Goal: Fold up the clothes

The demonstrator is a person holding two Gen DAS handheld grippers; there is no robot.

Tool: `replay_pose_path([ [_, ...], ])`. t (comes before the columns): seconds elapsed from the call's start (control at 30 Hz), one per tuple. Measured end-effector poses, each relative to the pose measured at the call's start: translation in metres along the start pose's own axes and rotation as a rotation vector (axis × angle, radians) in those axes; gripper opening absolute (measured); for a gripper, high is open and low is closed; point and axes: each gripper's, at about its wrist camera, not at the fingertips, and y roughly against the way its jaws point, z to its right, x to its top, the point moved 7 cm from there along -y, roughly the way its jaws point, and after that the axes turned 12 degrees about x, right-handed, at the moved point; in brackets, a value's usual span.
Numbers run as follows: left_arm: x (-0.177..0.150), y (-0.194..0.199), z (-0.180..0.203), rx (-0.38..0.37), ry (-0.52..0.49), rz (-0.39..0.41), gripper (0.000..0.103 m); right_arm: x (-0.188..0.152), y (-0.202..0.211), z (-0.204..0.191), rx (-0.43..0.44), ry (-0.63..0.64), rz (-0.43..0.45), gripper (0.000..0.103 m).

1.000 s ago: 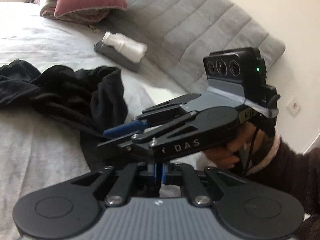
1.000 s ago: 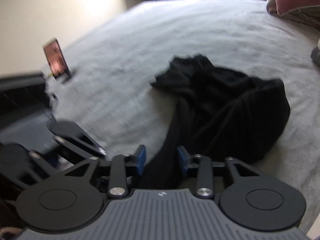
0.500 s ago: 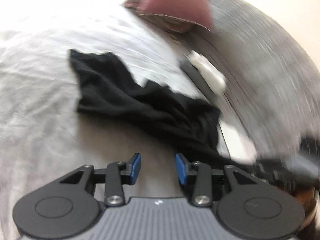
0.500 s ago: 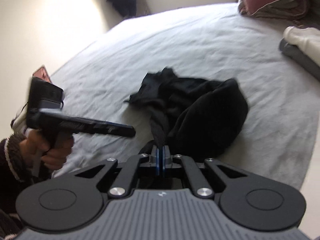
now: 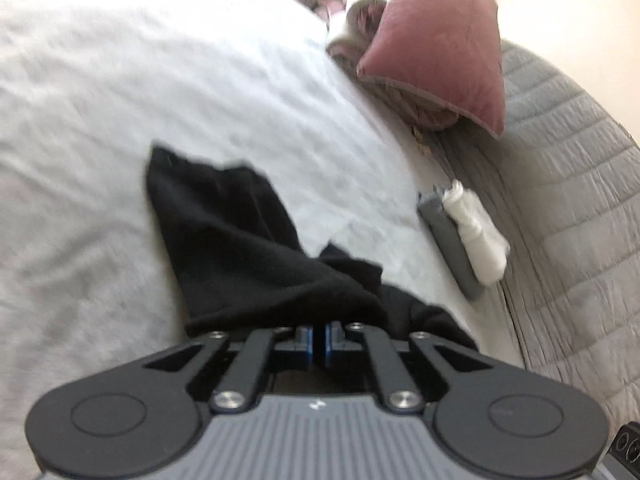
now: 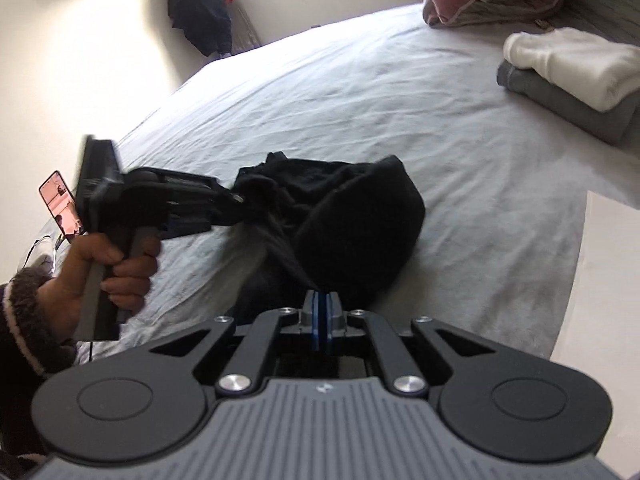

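A crumpled black garment (image 5: 240, 248) lies on the grey bed sheet (image 5: 120, 80). In the left wrist view my left gripper (image 5: 320, 336) is shut, with the garment's near edge bunched over its tips. The right wrist view shows the same left gripper (image 6: 236, 200) pinching the garment (image 6: 360, 216) at its left side, a hand around the handle. My right gripper (image 6: 321, 312) has a fold of the black fabric pinched between its blue pads; its jaws are opening slightly while the pads remain on the cloth.
A pink pillow (image 5: 440, 60) leans at the quilted grey headboard (image 5: 580, 200). A folded stack (image 6: 572, 80), white on grey, sits at the back right. A phone (image 6: 60, 204) stands at the left. The bed's edge (image 6: 576, 280) drops off at the right.
My left gripper was open half a second ago and has shut on the garment's left edge after swinging toward it. The right gripper keeps its fold of fabric.
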Motion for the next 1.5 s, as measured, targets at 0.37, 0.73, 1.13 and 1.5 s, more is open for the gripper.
replay_pose_path([
  [0.37, 0.016, 0.104, -0.034, 0.083, -0.013, 0.145, 0.004, -0.018, -0.011, -0.027, 0.045, 0.119, -0.057, 0.059],
  [0.73, -0.01, 0.193, -0.07, 0.113, 0.036, 0.205, 0.004, -0.023, -0.028, -0.052, -0.001, 0.193, 0.007, 0.007],
  [1.13, 0.028, 0.309, -0.032, 0.063, -0.054, 0.437, 0.004, 0.072, 0.073, -0.134, -0.058, 0.307, 0.376, 0.005],
  [1.5, 0.067, 0.404, 0.042, 0.034, -0.189, 0.629, 0.004, 0.151, 0.159, -0.206, -0.149, 0.422, 0.605, 0.004],
])
